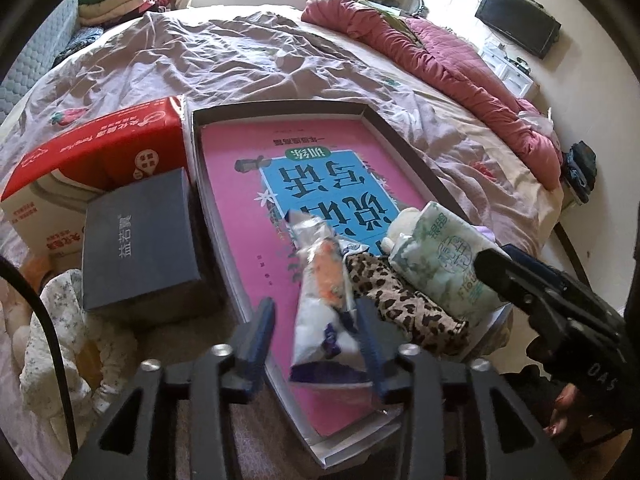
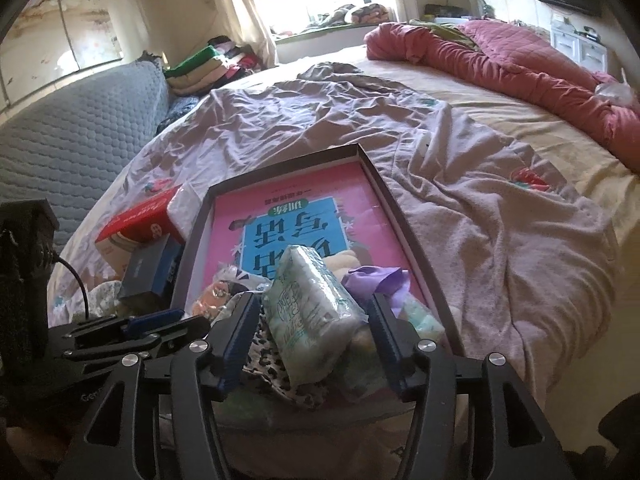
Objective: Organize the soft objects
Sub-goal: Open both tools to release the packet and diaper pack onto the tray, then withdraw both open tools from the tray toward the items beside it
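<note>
A shallow box tray (image 1: 384,128) with a pink book in it lies on the bed. At its near end are a white plastic packet (image 1: 324,304), a leopard-print cloth (image 1: 404,304), a green tissue pack (image 1: 444,264) and a cream plush (image 1: 400,228). My left gripper (image 1: 316,332) is open, with the packet between its fingers, close to the right one. My right gripper (image 2: 312,332) is open around the tissue pack (image 2: 308,312), with small gaps on both sides. A purple cloth (image 2: 380,280) lies behind it. The leopard cloth (image 2: 264,356) shows under the pack.
Left of the tray stand a red-and-white carton (image 1: 100,148) and a dark blue box (image 1: 140,240), with a floral cloth (image 1: 60,340) beside them. A red quilt (image 1: 460,72) lies along the bed's right side. Folded clothes (image 1: 112,0) are stacked at the far left.
</note>
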